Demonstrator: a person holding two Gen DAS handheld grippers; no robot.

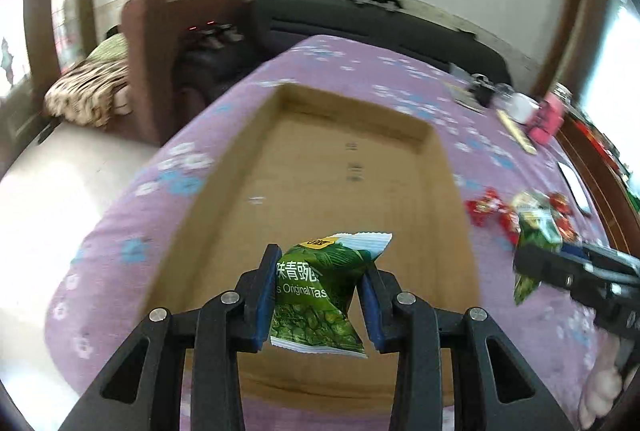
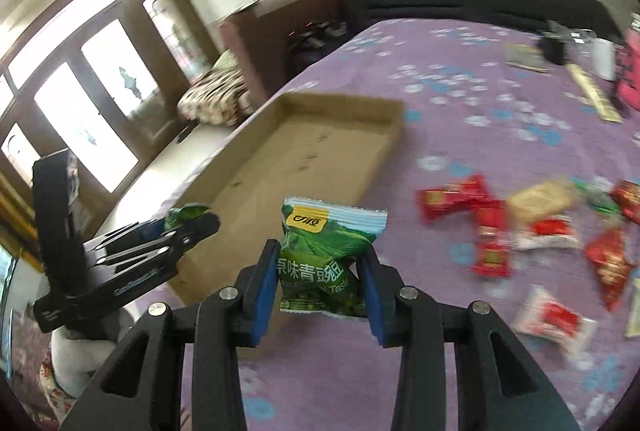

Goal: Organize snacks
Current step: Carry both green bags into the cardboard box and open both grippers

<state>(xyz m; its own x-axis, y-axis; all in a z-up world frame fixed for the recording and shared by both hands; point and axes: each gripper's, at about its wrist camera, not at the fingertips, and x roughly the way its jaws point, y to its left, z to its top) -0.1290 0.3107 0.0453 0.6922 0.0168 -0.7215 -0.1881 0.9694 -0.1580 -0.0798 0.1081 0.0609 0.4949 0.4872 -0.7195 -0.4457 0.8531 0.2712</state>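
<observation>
While both claws grip green pea packets, left claw [image 1: 318, 295] with its packet [image 1: 320, 299] above the cardboard tray [image 1: 320, 159] should release low, right claw [image 2: 320, 283] with its packet [image 2: 326, 259] follows over purple worktop [image 2: 460, 111].

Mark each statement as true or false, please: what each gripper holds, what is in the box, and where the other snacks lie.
1. The left gripper is shut on a green pea packet. True.
2. The right gripper is open and holds nothing. False: it grips a second green packet.
3. The cardboard box already holds red snacks. False: no snacks are seen inside.
4. Red packets lie on the purple cloth, outside the box. True.
5. The box stands on the floor. False: it rests on the purple cloth.
</observation>
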